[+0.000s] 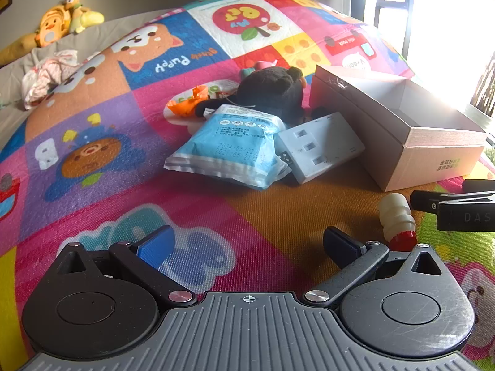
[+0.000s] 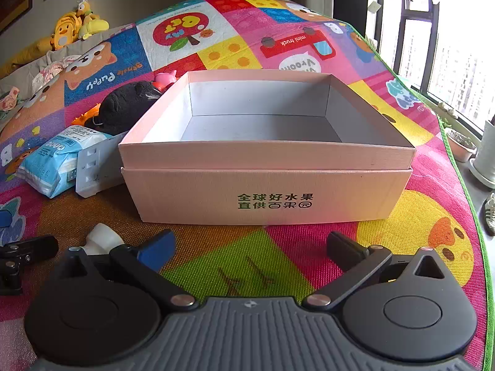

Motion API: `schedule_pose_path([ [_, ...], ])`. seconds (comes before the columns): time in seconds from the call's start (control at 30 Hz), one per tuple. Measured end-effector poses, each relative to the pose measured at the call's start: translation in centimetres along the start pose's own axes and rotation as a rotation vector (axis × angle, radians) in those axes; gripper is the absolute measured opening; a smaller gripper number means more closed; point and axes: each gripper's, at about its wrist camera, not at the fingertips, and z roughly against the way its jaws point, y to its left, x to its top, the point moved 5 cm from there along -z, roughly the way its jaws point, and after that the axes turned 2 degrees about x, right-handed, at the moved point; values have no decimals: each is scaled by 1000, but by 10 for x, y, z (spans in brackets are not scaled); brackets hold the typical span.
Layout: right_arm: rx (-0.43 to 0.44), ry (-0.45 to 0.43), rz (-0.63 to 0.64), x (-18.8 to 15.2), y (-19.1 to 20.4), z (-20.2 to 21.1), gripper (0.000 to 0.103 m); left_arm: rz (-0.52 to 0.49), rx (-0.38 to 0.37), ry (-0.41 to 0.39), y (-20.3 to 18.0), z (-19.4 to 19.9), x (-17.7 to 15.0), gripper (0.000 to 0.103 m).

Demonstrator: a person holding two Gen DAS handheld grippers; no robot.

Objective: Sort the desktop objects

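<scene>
**Both tongs hanging wide apart over the play mat**

The left gripper and right gripper are hovering with jaws spread, holding nothing. The pink box, printed "全球好水果 直供百果园", is sitting empty just ahead. Left of it, touching, are lying a white power strip, a blue wipes pack dated "2024/05/22", and a black plush toy. The mat is showing "Puppy" and "mini truck".
</scene>
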Motion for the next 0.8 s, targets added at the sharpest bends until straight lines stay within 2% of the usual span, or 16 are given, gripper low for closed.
schedule_pose_path([
  [0.8, 0, 1, 1, 0, -1, 0, 103, 0, 0, -1, 0, 0, 0, 103],
])
